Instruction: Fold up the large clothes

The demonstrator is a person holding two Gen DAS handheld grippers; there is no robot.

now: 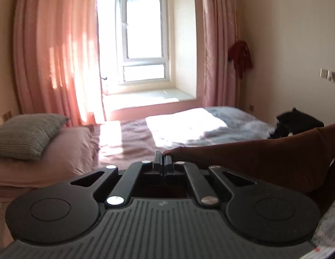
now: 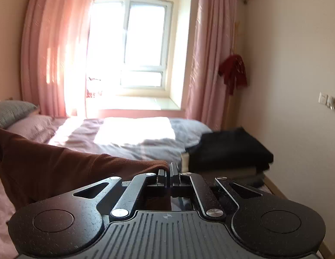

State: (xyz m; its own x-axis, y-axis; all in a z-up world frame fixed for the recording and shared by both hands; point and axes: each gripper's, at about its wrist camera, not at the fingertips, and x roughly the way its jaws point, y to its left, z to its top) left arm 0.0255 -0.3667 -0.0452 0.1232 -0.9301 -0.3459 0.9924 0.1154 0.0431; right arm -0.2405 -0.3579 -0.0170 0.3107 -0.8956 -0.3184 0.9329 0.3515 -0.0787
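The left gripper (image 1: 163, 158) has its jaws pressed together on an edge of the big rust-brown soft cloth garment (image 1: 264, 164). From the jaws, the brown cloth stretches away to the right side and hangs up off the bed.

The right gripper (image 2: 169, 169) also has its jaws pressed together, and it pinches another edge of the same brown garment (image 2: 59, 168). Here the cloth runs off to the left of the jaws. So the garment is held in the air between the two grippers, above the bed with the dusty pink sheet (image 1: 128, 142).

Past the jaws, sun falls in a bright patch on the bed. A grey-blue fuzzy blanket (image 2: 184, 129) lies on the far part of the bed, beyond the right jaws. A stack of folded dark clothes (image 2: 230, 151) sits just to the right of the right jaws, near the wall. In the left view, a dark pile (image 1: 297, 123) shows far to the right, behind the brown cloth.

Far to the left of the left jaws, a grey striped pillow (image 1: 27, 136) rests on a pink pillow (image 1: 66, 149). Straight ahead is a white-framed window (image 1: 143, 36) with long pink curtains (image 1: 55, 54) on both sides. A dark red piece of clothing (image 2: 233, 73) hangs by the wall on the right.
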